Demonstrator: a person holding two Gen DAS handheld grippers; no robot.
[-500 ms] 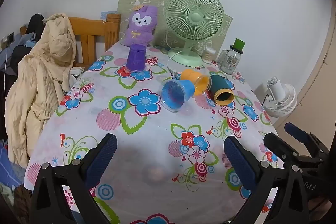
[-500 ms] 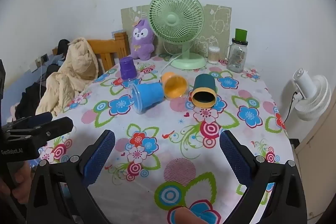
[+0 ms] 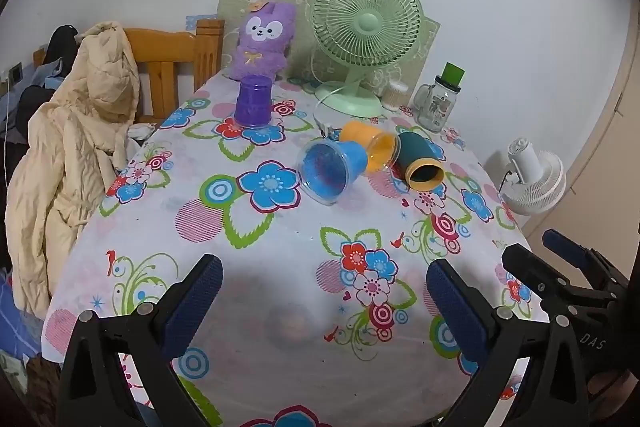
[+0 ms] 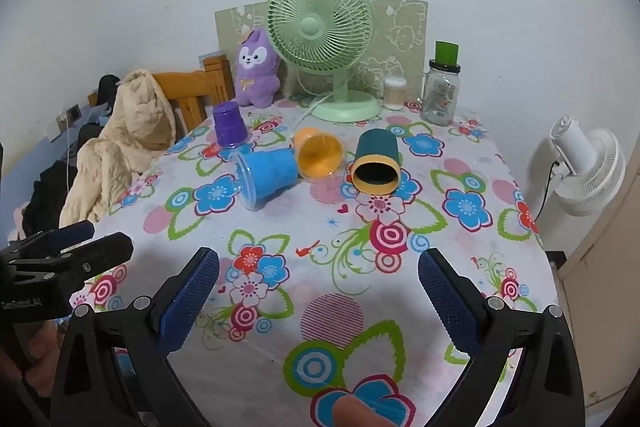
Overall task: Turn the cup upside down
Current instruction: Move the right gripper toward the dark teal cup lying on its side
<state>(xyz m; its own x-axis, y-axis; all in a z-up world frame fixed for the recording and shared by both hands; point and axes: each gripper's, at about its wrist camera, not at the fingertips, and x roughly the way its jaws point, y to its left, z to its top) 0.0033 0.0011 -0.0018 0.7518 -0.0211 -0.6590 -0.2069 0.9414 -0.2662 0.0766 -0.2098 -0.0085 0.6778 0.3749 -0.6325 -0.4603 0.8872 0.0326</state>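
**Two open grippers, cups waiting on the table**

The left gripper (image 3: 324, 299) is wide open and holds nothing. The right gripper (image 4: 320, 291) is wide open too, and it is empty. Both hang over the near end of the flowery table (image 4: 400, 307), well apart from the cups.

Farther out, three cups lie on their sides close together. The blue cup (image 4: 266, 177) is on the left. The orange cup (image 4: 320, 153) is just beside it. The dark green cup (image 4: 377, 163) with a yellow rim is on the right.

A purple cup (image 4: 229, 125) stands upside down, farther back. Behind it sit a purple plush toy (image 4: 257, 69) and a green fan (image 4: 322, 35).
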